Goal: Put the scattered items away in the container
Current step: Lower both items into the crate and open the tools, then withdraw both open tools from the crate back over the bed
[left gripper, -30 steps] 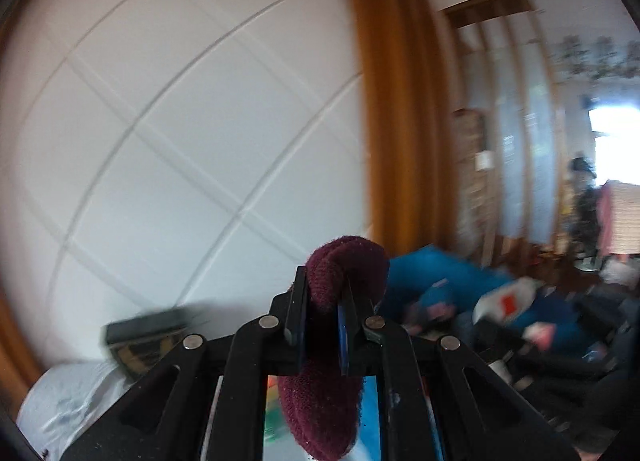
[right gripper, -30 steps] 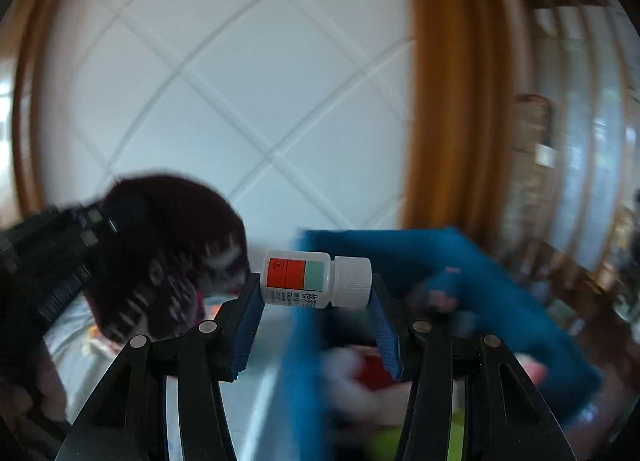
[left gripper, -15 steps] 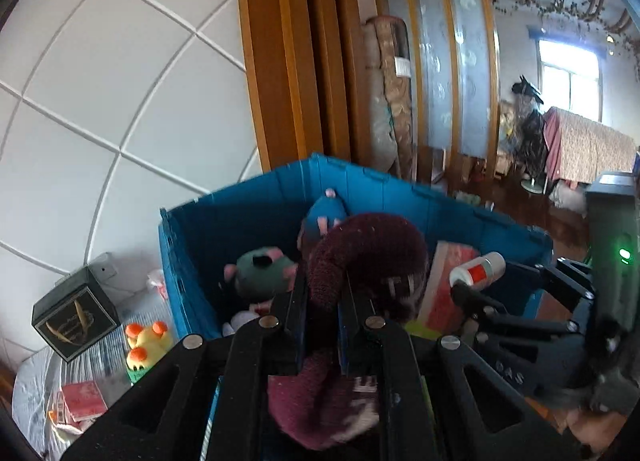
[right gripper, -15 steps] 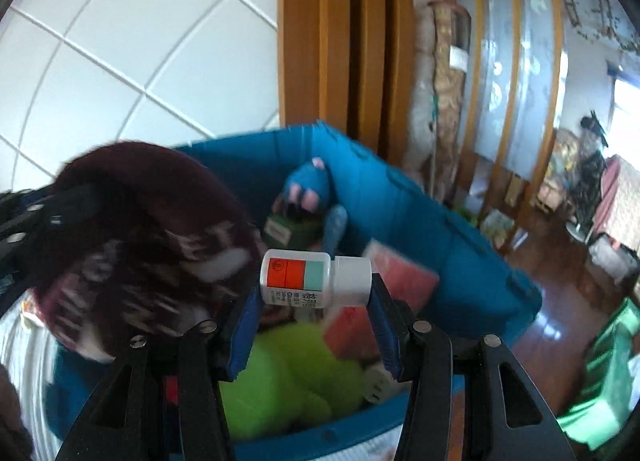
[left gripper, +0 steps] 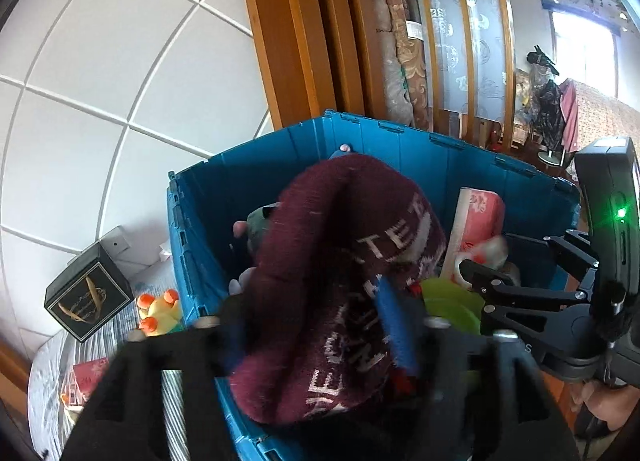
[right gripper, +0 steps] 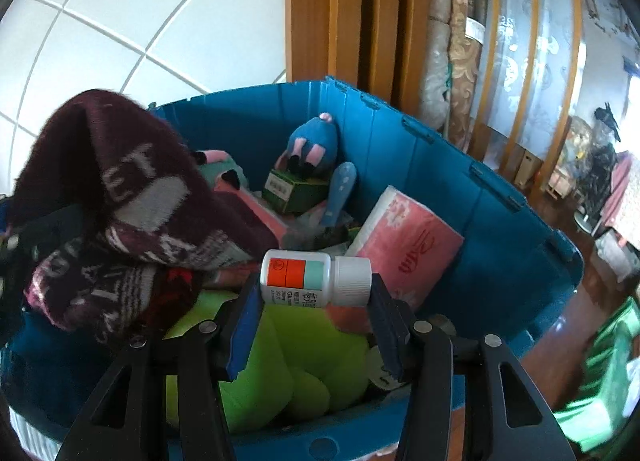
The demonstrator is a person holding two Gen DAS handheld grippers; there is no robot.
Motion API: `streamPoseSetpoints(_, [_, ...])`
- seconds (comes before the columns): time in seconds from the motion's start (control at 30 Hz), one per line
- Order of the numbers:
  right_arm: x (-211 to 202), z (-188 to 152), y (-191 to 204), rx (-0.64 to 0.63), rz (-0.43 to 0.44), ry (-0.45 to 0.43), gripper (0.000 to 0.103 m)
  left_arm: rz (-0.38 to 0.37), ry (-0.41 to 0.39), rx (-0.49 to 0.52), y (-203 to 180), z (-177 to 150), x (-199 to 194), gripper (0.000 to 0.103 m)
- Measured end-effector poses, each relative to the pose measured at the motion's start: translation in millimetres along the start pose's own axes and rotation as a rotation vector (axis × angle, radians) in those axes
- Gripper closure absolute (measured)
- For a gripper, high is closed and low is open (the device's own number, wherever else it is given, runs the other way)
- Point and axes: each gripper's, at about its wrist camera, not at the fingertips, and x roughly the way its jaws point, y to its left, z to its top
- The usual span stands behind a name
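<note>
Two hand-held grippers over an open blue crate (right gripper: 432, 165) set against a white tiled wall (left gripper: 120, 61) and a wooden door frame (left gripper: 288, 41). Left gripper (left gripper: 316, 325), blurred, jaws opening around a maroon knitted sock (left gripper: 340, 261) with white lettering, the sock still between the blue pads and bulging above the crate's near corner; pad contact too blurred to tell. Right gripper (right gripper: 316, 301) pinching a small white bottle (right gripper: 316, 279) sideways, end to end, orange and teal label facing up, held above the crate's contents. Inside the crate: a lime-green soft item (right gripper: 288, 361) directly beneath the bottle, a pink tissue pack (right gripper: 416, 245) leaning on the right wall, a blue plush toy (right gripper: 316, 141) against the far wall atop a small green box (right gripper: 296, 189). Outside the crate, to its left on a pale striped cloth (left gripper: 52, 361): a black gift box (left gripper: 88, 297), a yellow plush toy (left gripper: 160, 309) with orange tips, a small red box (left gripper: 86, 377).
</note>
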Motion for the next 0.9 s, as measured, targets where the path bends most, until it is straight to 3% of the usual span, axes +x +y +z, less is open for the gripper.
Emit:
streamPoseSetpoints(0.07, [0.3, -0.5, 1.1, -0.003, -0.001, 0.002, 0.048, -0.001, -0.008, -0.005, 0.8, -1.7, -3.8, 0.041])
streamPoseSetpoints(0.13, [0.9, -1.2, 1.8, -0.008, -0.006, 0.006, 0.036, -0.004, -0.009, -0.011, 5.8, -4.6, -3.8, 0.040])
streamPoseSetpoints(0.17, [0.6, -1.5, 2.0, -0.008, -0.013, 0.006, 0.018, -0.003, -0.012, -0.016, 7.4, -4.6, -5.1, 0.037])
streamPoseSetpoints(0.23, [-2.6, -0.9, 2.6, -0.009, -0.024, -0.006, 0.002, 0.004, -0.020, -0.023, 10.5, -5.4, -7.8, 0.032])
streamPoseSetpoints(0.3, [-8.0, -0.5, 2.7, -0.005, -0.035, -0.024, 0.001, 0.013, -0.029, -0.034, 14.4, -6.1, -10.9, 0.023])
streamPoseSetpoints(0.6, [-40.6, 14.5, 17.5, -0.006, -0.027, -0.111, 0.000, 0.038, -0.061, -0.117, 58.5, -17.5, -33.4, 0.023])
streamPoseSetpoints(0.9, [-91.0, 33.5, 114.2, -0.095, 0.077, -0.251, 0.000, 0.108, -0.056, -0.215, 150.7, -59.3, -60.5, 0.023])
